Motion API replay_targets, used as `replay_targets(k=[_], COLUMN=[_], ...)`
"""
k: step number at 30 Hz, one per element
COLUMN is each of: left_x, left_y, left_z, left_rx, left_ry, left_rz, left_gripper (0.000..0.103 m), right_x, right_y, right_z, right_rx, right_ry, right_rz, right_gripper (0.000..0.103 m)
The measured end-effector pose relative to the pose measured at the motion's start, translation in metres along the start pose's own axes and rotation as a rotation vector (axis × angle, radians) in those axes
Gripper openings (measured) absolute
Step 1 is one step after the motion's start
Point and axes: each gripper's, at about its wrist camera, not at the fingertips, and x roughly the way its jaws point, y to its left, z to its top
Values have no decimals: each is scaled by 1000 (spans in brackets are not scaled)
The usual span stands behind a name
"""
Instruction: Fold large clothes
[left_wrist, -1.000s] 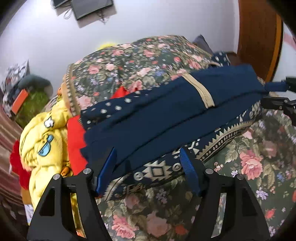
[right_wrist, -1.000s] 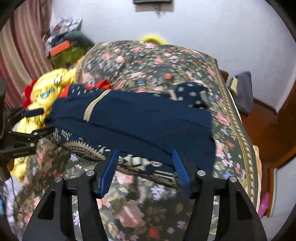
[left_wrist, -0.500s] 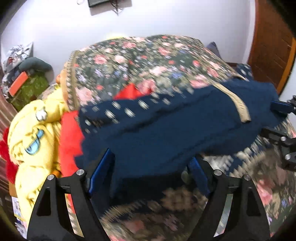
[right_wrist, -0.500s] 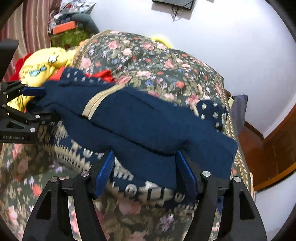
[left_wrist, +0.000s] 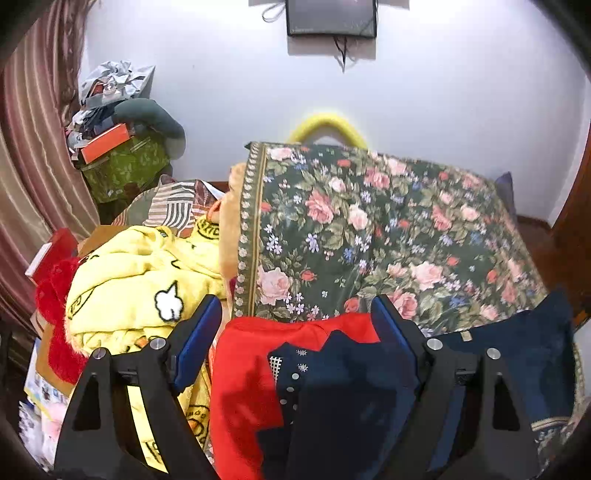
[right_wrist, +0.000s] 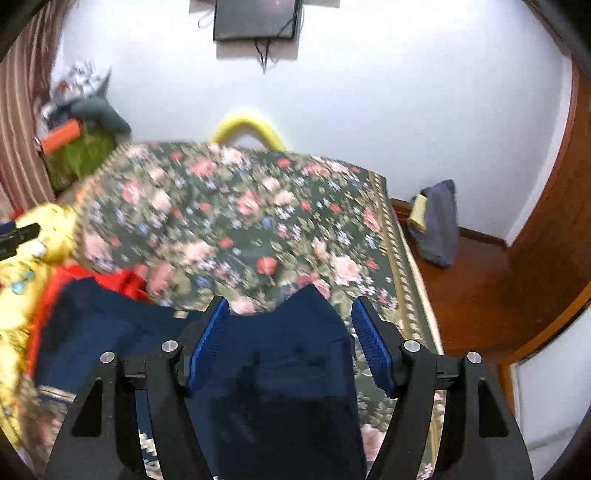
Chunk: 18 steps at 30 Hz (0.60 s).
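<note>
Striped cushion (left_wrist: 173, 210) left view only; grey bag (right_wrist: 437, 225) right.

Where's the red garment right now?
In the left wrist view the red garment lies low and centre on the floral bedspread, partly under the navy garment, with the yellow blanket to its left.

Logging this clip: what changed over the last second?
Both grippers, left and right, carried the navy garment's near edge over toward its far side, then drew back upward with fingers opening; nothing is pinched now. The red garment, yellow blanket and bedspread stayed put.
</note>
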Motion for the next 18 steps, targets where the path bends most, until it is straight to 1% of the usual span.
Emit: replay_targets(k=[2,5,8,10,15,18], left_x=[-8,-9,-13,-14,-14,-11], left_y=[2,-6,-20,-31,-51,-65], left_z=[-8,-22,-42,-58,-84,-99], left_rx=[13,54,97,113,79,70], left_ry=[1,34,77,114,170,194], left_rz=[-16,-48,-104,-161,-284,-326], left_gripper=[83,83,83,83,83,83], right_x=[-8,-14,-11,-9,-5,0], right_y=[3,17,36,50,81,90], right_z=[-5,-19,-34,-48,-74,-83], right_rx=[-7,-43,-102,-137,-176,-181], right_ry=[-2,25,52,72,103,120], right_rz=[33,85,117,152,229,257], right_gripper=[65,65,65,65,65,65])
